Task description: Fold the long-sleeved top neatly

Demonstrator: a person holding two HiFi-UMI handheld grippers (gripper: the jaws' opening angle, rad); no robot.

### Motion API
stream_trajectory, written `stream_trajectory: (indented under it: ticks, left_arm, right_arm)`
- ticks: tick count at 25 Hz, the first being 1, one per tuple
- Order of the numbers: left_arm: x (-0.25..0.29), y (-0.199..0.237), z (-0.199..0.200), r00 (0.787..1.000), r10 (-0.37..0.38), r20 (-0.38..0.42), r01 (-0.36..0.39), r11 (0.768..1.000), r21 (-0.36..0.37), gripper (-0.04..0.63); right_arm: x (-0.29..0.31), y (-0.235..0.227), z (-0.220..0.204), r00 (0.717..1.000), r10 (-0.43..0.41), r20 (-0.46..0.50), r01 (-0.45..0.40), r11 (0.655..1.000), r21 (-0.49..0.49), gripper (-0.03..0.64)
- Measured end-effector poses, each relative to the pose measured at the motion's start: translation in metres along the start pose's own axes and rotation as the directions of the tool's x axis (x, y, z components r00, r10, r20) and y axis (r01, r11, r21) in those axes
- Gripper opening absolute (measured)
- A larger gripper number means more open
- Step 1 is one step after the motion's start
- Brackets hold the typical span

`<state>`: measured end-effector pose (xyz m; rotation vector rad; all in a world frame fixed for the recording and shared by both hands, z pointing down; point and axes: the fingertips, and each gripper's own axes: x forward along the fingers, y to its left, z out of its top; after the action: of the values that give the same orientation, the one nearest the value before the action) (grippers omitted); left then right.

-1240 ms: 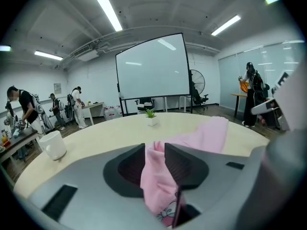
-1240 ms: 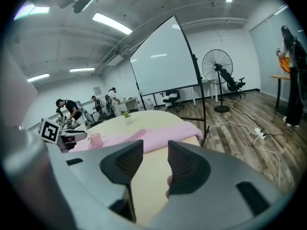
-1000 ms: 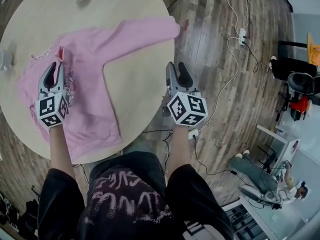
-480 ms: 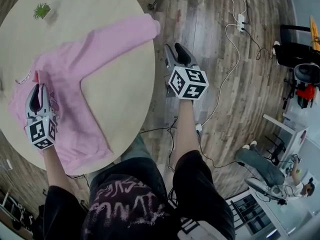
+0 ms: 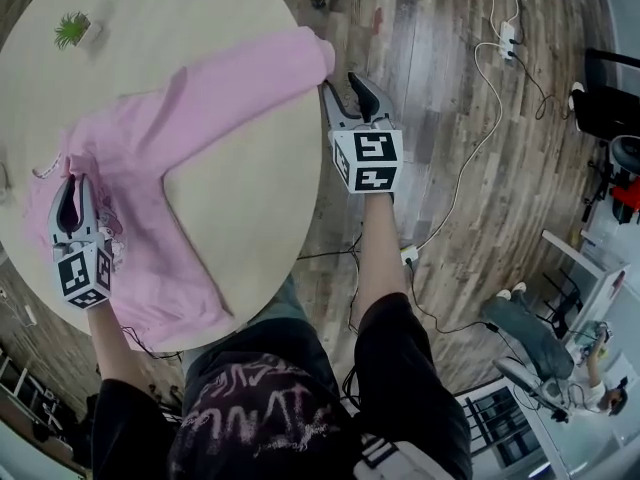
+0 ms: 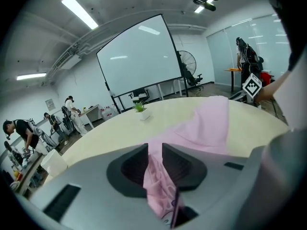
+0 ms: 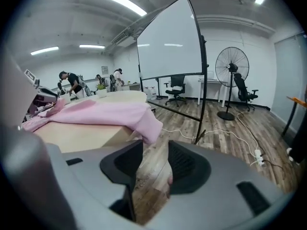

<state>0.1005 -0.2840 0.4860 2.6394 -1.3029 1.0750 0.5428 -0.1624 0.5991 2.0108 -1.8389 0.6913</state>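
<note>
The pink long-sleeved top [image 5: 180, 138] lies spread on the round wooden table [image 5: 250, 198]. One sleeve stretches to the right, and its cuff [image 5: 315, 53] hangs over the table's edge. My left gripper [image 5: 70, 182] sits on the top's left part, shut on a bunched fold of pink fabric [image 6: 160, 186]. My right gripper [image 5: 345, 86] hovers off the table's right edge, just below the cuff [image 7: 144, 119]. Its jaws have just been opening, and only floor shows between them.
A small potted plant [image 5: 72, 30] stands at the table's far left. Cables [image 5: 480, 148] and a power strip [image 5: 510, 38] lie on the wood floor to the right. A chair [image 5: 520, 368] stands at the lower right. A whiteboard [image 7: 168, 42] and a fan [image 7: 230, 66] stand beyond.
My right gripper has moved from beside the table's near edge up to the hanging cuff and has rolled. The left gripper has kept its hold on the fabric.
</note>
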Motion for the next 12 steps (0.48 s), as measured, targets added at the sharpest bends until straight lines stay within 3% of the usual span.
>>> stream_trajectory:
  ticks: [12]
  left_arm:
    - [0.004, 0.008, -0.005, 1.000, 0.018, -0.008, -0.018, 0.999, -0.031, 0.101]
  right_arm:
    - [0.017, 0.005, 0.002, 0.999, 0.047, -0.012, -0.047, 0.997, -0.053, 0.169]
